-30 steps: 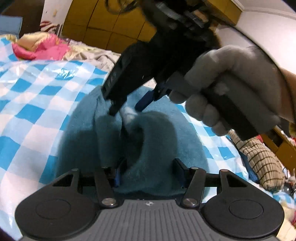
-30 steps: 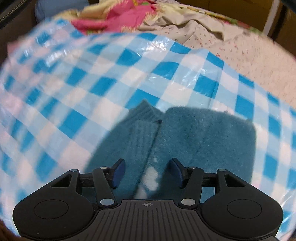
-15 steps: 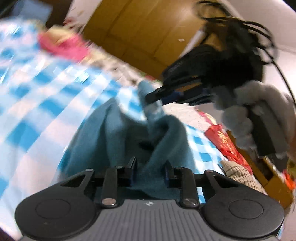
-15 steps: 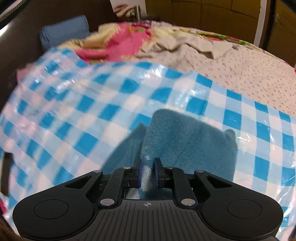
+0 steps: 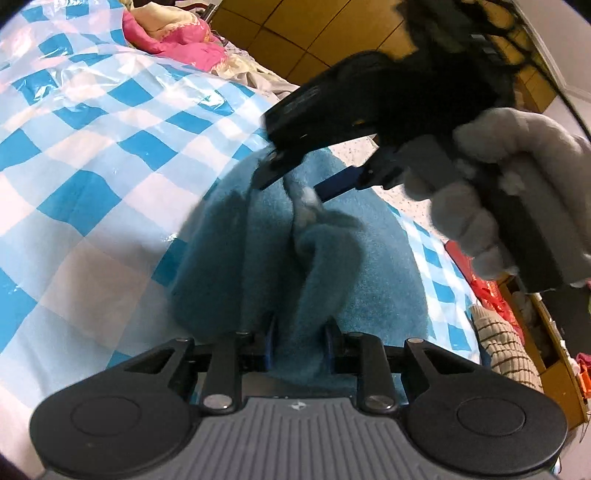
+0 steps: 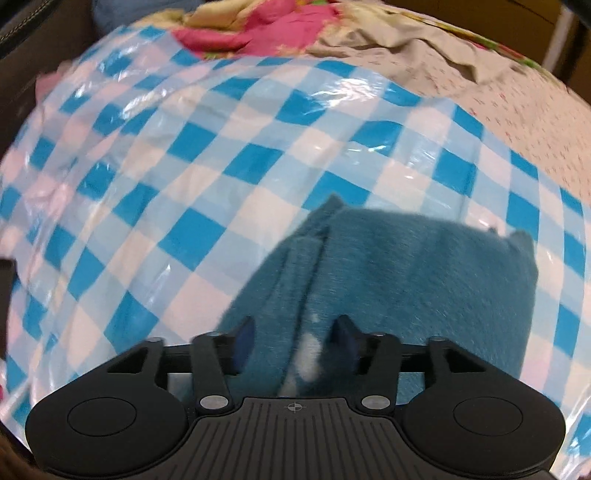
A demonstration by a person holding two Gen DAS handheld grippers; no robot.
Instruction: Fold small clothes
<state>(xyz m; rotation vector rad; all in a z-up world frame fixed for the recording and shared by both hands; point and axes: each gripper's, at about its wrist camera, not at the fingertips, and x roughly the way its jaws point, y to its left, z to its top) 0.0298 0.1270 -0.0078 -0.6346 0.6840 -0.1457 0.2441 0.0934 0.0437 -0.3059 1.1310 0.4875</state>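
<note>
A fuzzy teal garment (image 5: 369, 280) with small white spots lies on the blue-and-white checked plastic sheet (image 5: 92, 155). My left gripper (image 5: 300, 345) is shut on a bunched fold of the garment at its near edge. My right gripper (image 6: 293, 338) is open, its fingers either side of a raised ridge of the teal garment (image 6: 406, 266) with white spots. In the left wrist view the right gripper (image 5: 291, 184) shows from outside, held by a grey-gloved hand (image 5: 517, 177), its blue fingers apart over the garment's far edge.
The checked sheet (image 6: 221, 147) covers a bed. Pink and cream clothes (image 6: 258, 29) are heaped at the far side. A floral bedsheet (image 6: 517, 103) lies to the right. A striped cloth (image 5: 506, 350) and wooden cabinets (image 5: 295, 33) are beyond the bed.
My right gripper was shut on the garment's fold half a second ago and has opened and let it go. The left gripper has stayed shut on the near fold and lowered the garment.
</note>
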